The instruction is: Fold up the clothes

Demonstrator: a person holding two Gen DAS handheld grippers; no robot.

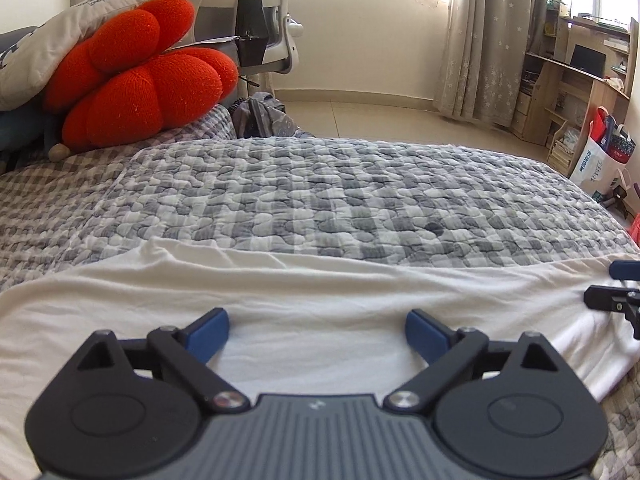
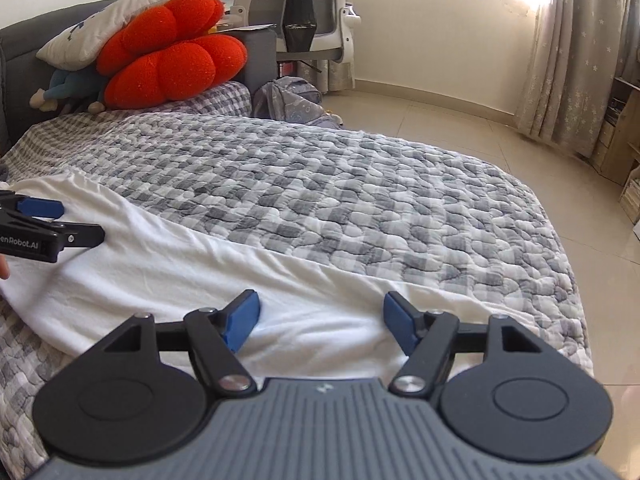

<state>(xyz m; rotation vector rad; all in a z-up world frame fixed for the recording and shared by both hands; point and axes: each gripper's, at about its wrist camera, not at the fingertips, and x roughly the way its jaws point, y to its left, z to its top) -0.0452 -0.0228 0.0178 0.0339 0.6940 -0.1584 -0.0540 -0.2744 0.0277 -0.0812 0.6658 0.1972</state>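
Note:
A white garment lies spread flat along the near side of the bed, also seen in the right wrist view. My left gripper is open, its blue pads low over the white cloth, holding nothing. My right gripper is open too, over the garment's right end, empty. The right gripper's tip shows at the right edge of the left wrist view. The left gripper shows at the left edge of the right wrist view.
The bed has a grey checked quilt. A red flower cushion and a grey pillow sit at the bed's head. Beyond are an office chair, a backpack on the tiled floor, curtains and wooden shelves.

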